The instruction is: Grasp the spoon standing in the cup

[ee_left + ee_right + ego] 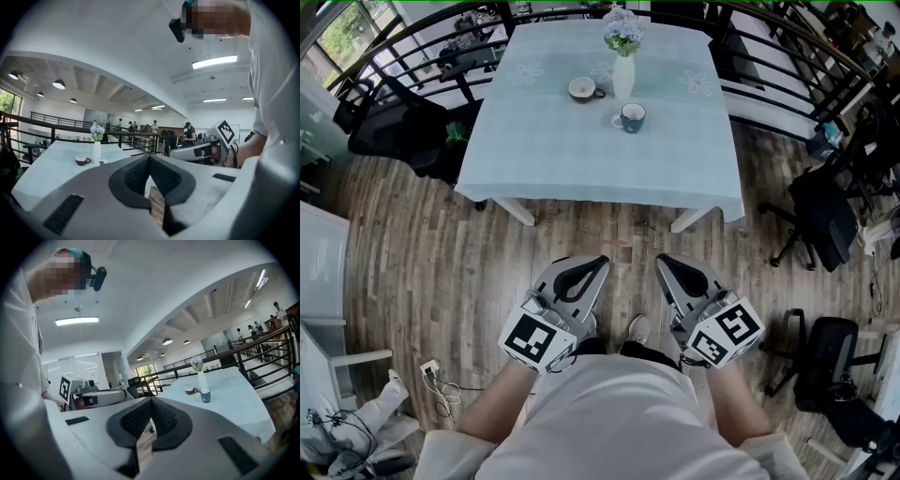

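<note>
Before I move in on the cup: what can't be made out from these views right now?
- Spoon: not discernible in any view. The blue cup is too far off and too small in the head view and the right gripper view.
- Left gripper view: blue cup is a speck beside the vase; contents unreadable.
- Brown cup: contents too small to tell.

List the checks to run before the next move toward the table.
1. Left hand-held gripper empty: ok, jaws together on nothing.
2. Right hand-held gripper empty: ok, jaws together on nothing.
3. Blue cup upright on table: ok.
4. Spoon seen in cup: cannot tell, too small.
5. Table within reach: not ok, floor lies between.
6. Vase apart from blue cup: ok, but close.
</note>
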`<state>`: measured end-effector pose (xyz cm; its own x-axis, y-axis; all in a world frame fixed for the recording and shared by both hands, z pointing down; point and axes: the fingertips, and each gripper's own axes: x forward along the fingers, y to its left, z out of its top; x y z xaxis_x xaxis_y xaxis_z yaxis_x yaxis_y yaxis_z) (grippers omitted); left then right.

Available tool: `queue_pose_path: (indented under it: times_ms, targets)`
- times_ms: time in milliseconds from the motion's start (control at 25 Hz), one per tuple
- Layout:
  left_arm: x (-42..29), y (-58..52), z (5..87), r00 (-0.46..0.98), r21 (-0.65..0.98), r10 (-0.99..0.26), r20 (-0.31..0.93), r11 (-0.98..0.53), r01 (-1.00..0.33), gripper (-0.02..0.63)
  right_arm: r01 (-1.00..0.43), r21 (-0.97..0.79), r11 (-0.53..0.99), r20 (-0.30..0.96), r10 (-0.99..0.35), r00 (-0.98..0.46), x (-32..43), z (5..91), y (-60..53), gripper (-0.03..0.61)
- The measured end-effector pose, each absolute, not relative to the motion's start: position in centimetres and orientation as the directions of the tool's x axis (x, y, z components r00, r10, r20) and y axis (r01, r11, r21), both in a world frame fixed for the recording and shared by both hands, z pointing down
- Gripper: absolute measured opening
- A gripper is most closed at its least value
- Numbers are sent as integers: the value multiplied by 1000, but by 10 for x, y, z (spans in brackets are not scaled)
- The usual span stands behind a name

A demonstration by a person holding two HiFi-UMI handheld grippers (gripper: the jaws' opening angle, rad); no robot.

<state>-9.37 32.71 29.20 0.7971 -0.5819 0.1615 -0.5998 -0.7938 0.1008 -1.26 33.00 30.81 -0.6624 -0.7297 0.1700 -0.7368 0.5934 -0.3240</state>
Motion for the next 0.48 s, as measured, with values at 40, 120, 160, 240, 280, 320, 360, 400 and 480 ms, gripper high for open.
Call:
queue_pose_path:
  times_ms: [40, 120, 160, 240, 280, 320, 360, 400, 480]
  targets:
    - [-93, 327, 293, 796, 103, -582, 162, -793, -601, 5, -733, -327, 596, 164, -728, -666, -12, 308, 329, 21]
    - [-90, 326, 295, 795, 105, -584, 164, -791, -602, 5, -725, -335, 601, 155, -724, -672, -12, 308, 328, 21]
    - [-88, 326, 295, 795, 106, -584, 164, -791, -603, 5, -723, -340, 602, 153, -723, -674, -11, 308, 327, 21]
    - [-84, 327, 295, 794, 105, -585, 167, -790, -604, 5, -720, -346, 601, 152, -722, -675, -7, 308, 327, 23]
    - [-81, 328, 296, 792, 104, -586, 169, -789, -606, 5, -720, -347, 601, 153, -721, -676, -5, 308, 327, 23]
    - [-79, 330, 296, 790, 103, -588, 171, -787, -608, 5, -719, -347, 602, 154, -720, -677, -2, 309, 328, 23]
    - [-76, 332, 297, 788, 102, -591, 172, -785, -611, 4, -718, -346, 604, 153, -719, -678, 1, 309, 329, 23]
    - [-73, 333, 297, 785, 101, -595, 172, -782, -615, 5, -717, -345, 606, 152, -717, -680, 4, 309, 330, 23]
    - [-67, 336, 296, 780, 96, -602, 172, -778, -621, 5, -714, -343, 610, 151, -715, -683, 12, 309, 333, 23]
